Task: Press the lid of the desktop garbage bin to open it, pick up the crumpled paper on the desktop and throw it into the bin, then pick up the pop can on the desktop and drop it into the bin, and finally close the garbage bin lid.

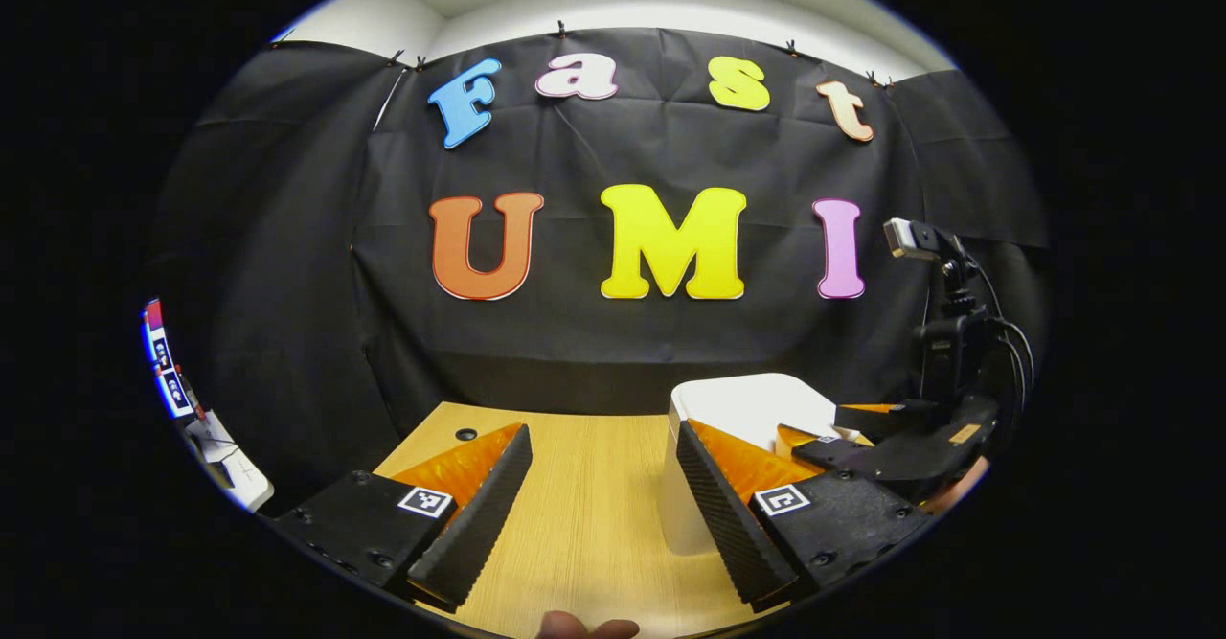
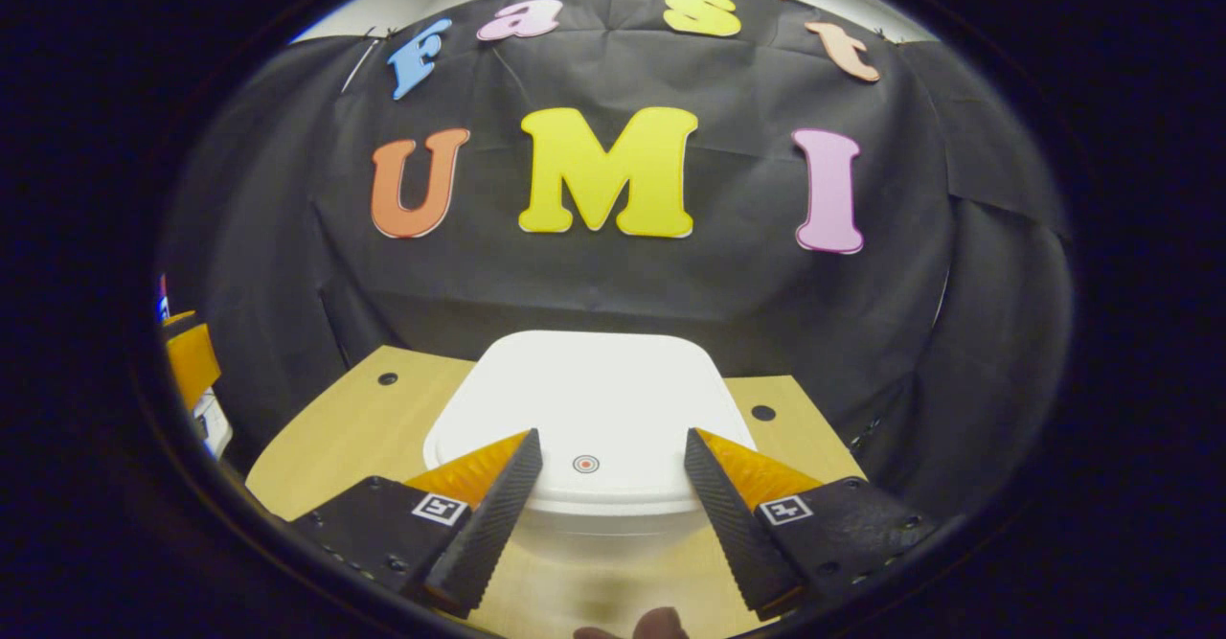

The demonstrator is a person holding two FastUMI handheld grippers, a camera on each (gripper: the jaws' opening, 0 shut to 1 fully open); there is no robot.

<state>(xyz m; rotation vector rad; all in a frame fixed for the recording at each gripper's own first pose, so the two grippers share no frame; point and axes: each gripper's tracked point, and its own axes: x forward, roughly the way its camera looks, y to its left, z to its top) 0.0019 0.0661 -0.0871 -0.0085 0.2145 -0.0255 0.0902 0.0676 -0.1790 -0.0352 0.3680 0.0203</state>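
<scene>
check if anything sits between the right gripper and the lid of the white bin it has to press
Nothing visible does. In the right gripper view, the right gripper is open just in front of the white plastic desktop bin, and its closed white lid, with a small round target mark, lies between and beyond the fingers.

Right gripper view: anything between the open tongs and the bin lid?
Nothing. In the right gripper view the right tongs stand open, with the closed white bin lid and its small round mark seen straight through the gap.

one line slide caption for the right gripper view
Open right gripper poised before the closed white bin lid.
</scene>
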